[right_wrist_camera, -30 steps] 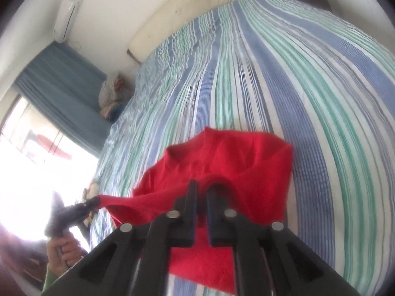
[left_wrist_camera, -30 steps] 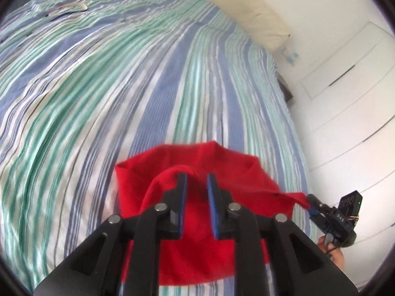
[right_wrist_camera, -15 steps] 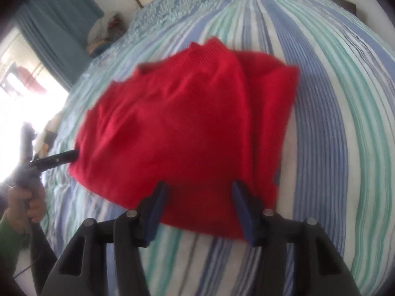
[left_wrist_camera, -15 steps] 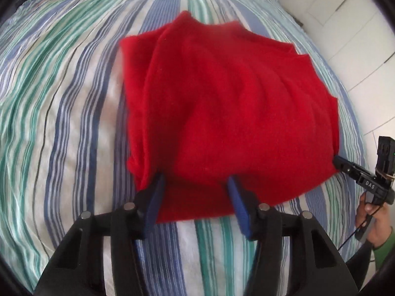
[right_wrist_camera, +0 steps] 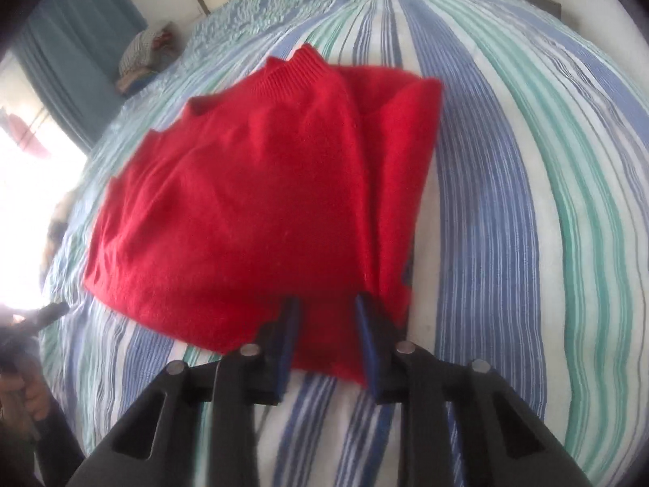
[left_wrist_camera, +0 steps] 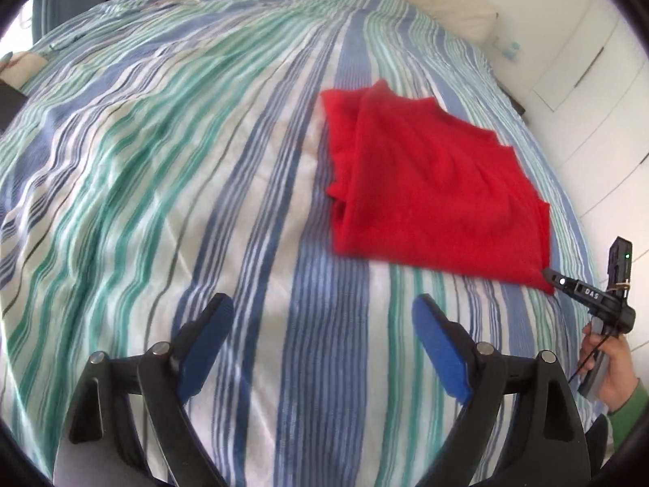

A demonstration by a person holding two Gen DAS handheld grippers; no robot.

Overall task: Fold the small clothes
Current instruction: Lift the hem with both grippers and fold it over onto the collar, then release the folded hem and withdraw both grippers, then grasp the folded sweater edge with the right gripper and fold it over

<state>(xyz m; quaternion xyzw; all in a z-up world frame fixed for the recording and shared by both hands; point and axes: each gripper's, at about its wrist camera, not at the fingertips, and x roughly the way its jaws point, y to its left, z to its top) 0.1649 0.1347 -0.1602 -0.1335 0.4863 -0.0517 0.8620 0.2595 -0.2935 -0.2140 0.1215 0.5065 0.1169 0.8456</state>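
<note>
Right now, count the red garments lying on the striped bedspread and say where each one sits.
1. A single folded red knit garment lies on the blue, green and white striped bedspread, toward its right side in the left wrist view. Its near corner sits between the right tool's closing fingers. None other is visible.

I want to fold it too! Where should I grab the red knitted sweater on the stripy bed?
Probably pinch the red knitted sweater at its near bottom corner, coming from the near edge of the striped bedcover. It lies flat and folded, so only edges offer something to pinch; the right gripper is at that corner.

Both downward, near (shared garment (left_wrist_camera: 438, 186))
</note>
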